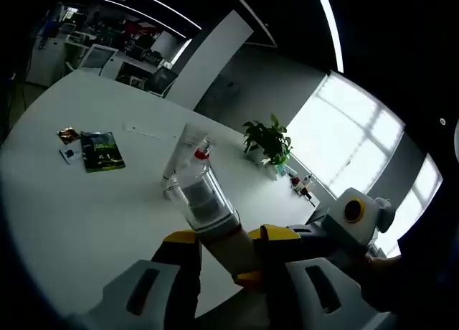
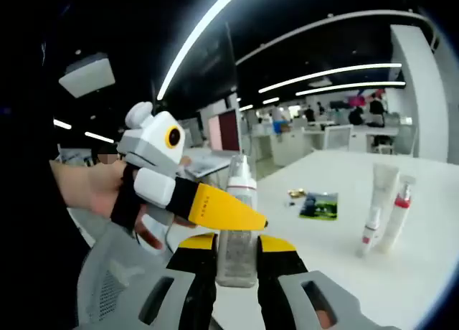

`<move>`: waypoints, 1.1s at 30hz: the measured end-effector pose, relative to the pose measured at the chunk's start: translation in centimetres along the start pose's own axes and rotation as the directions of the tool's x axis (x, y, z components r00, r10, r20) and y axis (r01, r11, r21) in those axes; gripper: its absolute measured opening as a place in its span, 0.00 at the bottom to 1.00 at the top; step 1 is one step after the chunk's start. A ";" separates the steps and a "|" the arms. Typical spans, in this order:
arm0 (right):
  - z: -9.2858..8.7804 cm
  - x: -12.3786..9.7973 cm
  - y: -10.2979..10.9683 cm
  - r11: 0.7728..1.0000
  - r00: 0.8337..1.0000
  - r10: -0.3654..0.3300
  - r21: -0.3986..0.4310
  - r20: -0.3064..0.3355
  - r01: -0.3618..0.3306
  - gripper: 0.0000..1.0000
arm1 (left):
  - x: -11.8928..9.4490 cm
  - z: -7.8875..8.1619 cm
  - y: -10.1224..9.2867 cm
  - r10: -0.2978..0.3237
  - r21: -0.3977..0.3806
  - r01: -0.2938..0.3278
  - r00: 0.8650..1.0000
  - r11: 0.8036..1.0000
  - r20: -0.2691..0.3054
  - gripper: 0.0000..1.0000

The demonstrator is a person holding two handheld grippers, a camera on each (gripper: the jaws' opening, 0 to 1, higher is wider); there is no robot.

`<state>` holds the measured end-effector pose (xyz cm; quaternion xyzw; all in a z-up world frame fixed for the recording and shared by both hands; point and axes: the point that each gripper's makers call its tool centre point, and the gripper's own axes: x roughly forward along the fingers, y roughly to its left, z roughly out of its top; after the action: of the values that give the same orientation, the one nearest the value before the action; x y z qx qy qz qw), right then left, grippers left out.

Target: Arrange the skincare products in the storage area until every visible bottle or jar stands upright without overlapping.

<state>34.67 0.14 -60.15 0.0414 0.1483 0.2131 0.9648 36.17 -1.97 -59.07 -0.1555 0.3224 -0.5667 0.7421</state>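
Both grippers—left gripper (image 1: 221,252), right gripper (image 2: 236,252)—pinch one clear cylindrical plastic bottle with a white cap (image 2: 239,222) between yellow-tipped jaws.

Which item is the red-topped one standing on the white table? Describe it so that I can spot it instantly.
On the big white table, look toward the pair of slim containers standing upright side by side. Beside the taller all-white tube stands the red-topped bottle: shorter, pale-bodied, marked out by the red collar under its cap.

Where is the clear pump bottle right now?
The clear pump bottle is off the white table, clamped between the right gripper jaws, with the left gripper beside it; the tubes stand farther right.
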 end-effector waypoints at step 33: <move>5.7 -3.4 5.4 0.842 0.847 0.524 0.095 0.091 -0.531 0.20 | -4.0 3.8 -9.6 -0.492 0.224 0.506 0.863 0.833 -0.119 0.16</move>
<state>31.28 3.49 -53.02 0.1435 0.1135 0.4596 0.8691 31.00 -1.72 -49.33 -0.1242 0.2184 -0.7803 0.5727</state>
